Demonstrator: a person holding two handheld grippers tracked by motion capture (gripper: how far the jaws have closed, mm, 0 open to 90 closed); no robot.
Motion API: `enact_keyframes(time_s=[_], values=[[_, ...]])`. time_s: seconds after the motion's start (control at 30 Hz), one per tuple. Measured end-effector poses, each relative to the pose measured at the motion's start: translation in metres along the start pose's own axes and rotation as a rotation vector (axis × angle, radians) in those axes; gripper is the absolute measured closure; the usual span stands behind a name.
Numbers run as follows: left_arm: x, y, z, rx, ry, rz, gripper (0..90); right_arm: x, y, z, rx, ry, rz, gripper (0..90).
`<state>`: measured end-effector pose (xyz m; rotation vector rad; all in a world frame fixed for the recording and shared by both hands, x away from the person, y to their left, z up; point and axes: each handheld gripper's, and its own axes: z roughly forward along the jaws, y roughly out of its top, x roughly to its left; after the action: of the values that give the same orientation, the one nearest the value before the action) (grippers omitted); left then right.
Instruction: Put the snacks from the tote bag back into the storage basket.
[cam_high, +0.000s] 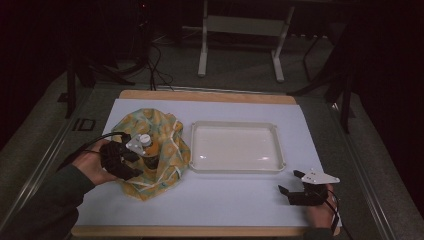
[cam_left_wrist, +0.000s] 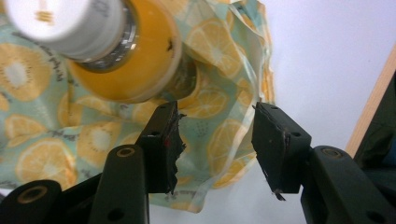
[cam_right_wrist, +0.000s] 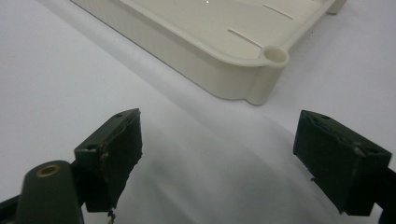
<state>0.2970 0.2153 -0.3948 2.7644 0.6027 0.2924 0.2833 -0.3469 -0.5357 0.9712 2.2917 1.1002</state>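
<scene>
A cloth bag (cam_high: 161, 126) printed with lemon slices lies crumpled on the left of the white mat. An orange bottle (cam_high: 148, 146) with a white cap stands in its folds. My left gripper (cam_high: 140, 163) hovers over the bag just beside the bottle. In the left gripper view its jaws (cam_left_wrist: 217, 116) stand partly apart above the cloth (cam_left_wrist: 42, 149) with nothing pressed between them, and the bottle (cam_left_wrist: 126, 60) lies ahead at the upper left. My right gripper (cam_high: 290, 181) rests wide open on the mat near the front right corner of the tray (cam_high: 235, 170).
The cream tray (cam_right_wrist: 205, 74) stands empty in the middle of the mat, its corner just ahead of my right gripper (cam_right_wrist: 219, 135). The wooden table edge (cam_high: 200, 231) runs along the front. Table legs and cables stand on the floor beyond.
</scene>
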Motion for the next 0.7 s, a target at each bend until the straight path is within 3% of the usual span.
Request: enact_keyframes(time_s=[0.3,0.7], values=[[0.011,-0.004,-0.009,-0.018,0.016,-0.038,51.1,0.000,0.000,0.000,-0.001,0.001,0.005,15.1],[0.020,0.002,-0.021,-0.017,0.046,-0.034,50.0,0.000,0.000,-0.001,-0.003,0.004,0.006,15.1]])
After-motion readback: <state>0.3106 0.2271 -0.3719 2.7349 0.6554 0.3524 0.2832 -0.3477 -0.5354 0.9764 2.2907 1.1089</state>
